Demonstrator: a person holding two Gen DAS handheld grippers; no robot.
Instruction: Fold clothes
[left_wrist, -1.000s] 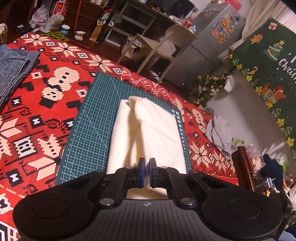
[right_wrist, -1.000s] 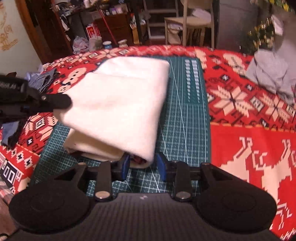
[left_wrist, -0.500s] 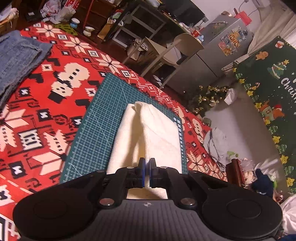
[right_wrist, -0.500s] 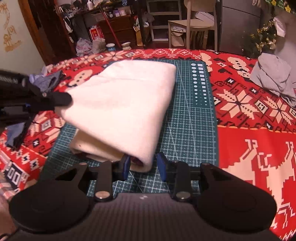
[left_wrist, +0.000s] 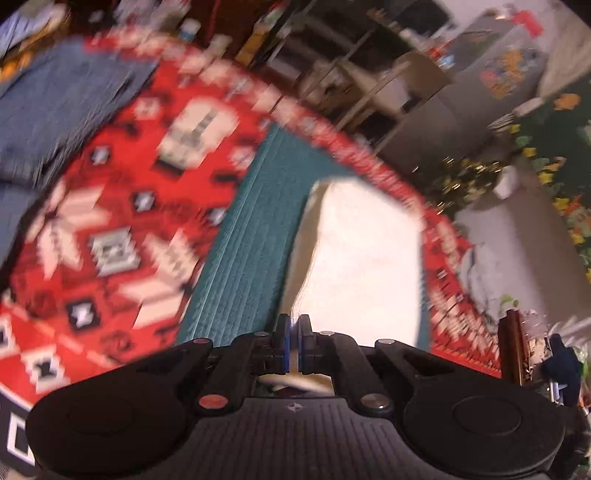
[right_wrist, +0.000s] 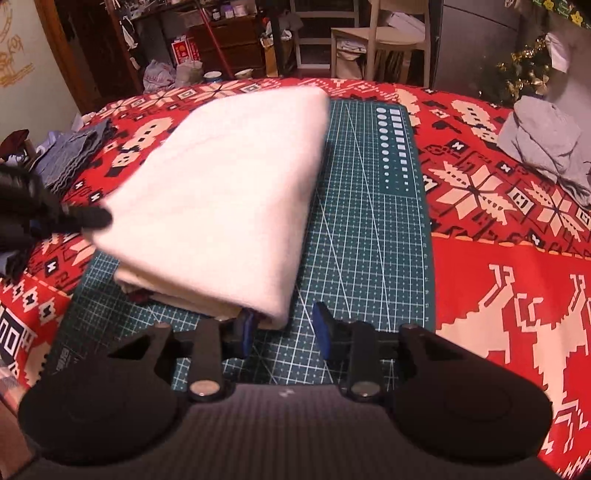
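A folded white cloth (right_wrist: 221, 192) lies on the green cutting mat (right_wrist: 369, 236); the left wrist view shows it too (left_wrist: 365, 258), blurred. My left gripper (left_wrist: 294, 341) is shut on the cloth's near edge and lifts it; it also shows at the left of the right wrist view (right_wrist: 88, 218), at the cloth's left corner. My right gripper (right_wrist: 284, 328) is open, its left finger against the cloth's near corner, the right finger over bare mat.
A red patterned tablecloth (right_wrist: 517, 295) covers the table. Folded jeans (left_wrist: 55, 110) lie at the far left. A grey garment (right_wrist: 546, 144) is heaped at the right. A chair (right_wrist: 380, 37) and shelves stand beyond the table.
My left gripper has swung fast with the cloth edge, blurring its view. My right gripper has opened wider and let go of the cloth corner.
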